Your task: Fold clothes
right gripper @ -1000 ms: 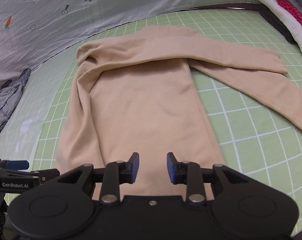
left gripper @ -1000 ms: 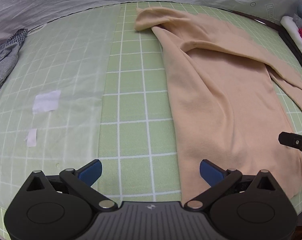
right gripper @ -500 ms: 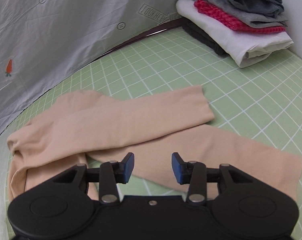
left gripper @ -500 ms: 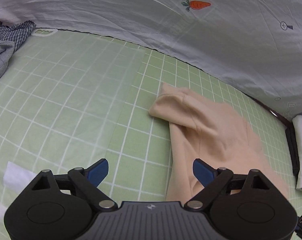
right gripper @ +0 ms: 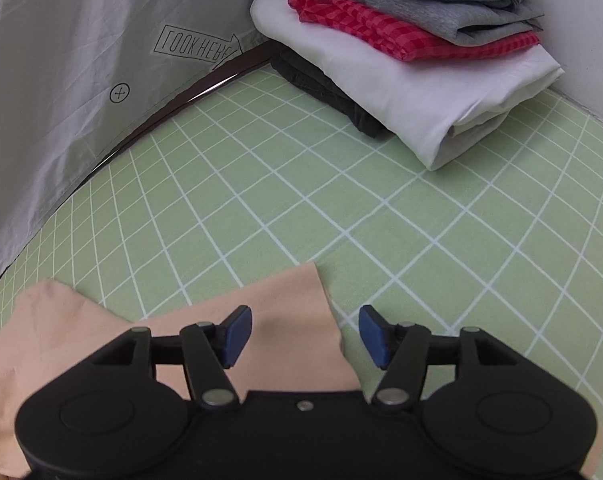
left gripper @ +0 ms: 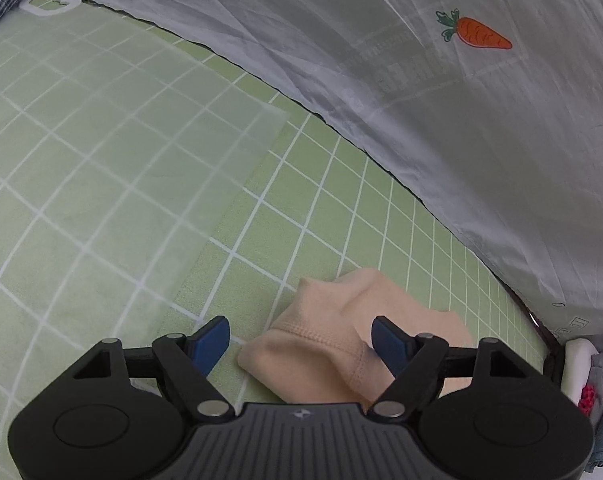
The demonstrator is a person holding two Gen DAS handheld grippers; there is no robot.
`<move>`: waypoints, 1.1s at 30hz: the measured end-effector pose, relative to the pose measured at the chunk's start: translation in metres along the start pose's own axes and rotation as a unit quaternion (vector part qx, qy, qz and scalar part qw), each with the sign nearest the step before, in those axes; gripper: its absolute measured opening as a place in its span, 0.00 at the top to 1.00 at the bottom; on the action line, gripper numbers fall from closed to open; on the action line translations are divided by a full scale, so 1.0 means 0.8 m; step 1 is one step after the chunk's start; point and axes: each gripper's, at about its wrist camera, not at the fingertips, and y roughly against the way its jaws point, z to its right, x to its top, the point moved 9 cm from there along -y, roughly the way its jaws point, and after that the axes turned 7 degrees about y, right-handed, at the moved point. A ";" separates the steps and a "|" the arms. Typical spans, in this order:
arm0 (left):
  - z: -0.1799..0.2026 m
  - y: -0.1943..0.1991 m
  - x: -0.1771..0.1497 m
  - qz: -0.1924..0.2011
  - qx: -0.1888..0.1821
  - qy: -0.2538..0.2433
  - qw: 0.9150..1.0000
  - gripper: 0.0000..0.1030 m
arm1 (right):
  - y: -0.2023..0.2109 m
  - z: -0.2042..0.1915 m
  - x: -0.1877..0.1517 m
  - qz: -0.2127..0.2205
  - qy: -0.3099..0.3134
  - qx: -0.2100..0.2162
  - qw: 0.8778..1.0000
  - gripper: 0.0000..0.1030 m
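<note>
Green grid mat (right gripper: 341, 208) | one peach garment (left gripper: 333, 344) | one folded stack (right gripper: 401, 52)

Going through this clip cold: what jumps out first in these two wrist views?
The peach top lies on the green grid mat; its folded corner sits between the closing jaws of the left gripper, untouched. In the right wrist view, a sleeve end lies under the opening right gripper, and a stack of folded clothes sits at the mat's far corner. A grey sheet with a carrot print hangs behind.
</note>
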 end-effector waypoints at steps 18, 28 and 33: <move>0.148 -0.028 0.049 0.077 0.106 -0.286 0.949 0.94 | 0.028 -0.010 0.058 0.081 0.123 -0.048 0.988 0.96; 0.137 -0.029 0.051 0.082 0.110 -0.262 0.955 0.35 | 0.002 -0.006 0.057 0.050 0.146 -0.083 0.985 0.75; 0.099 0.029 0.030 0.117 0.143 -0.257 0.949 0.19 | 0.008 0.004 0.047 0.051 0.112 -0.075 0.990 0.49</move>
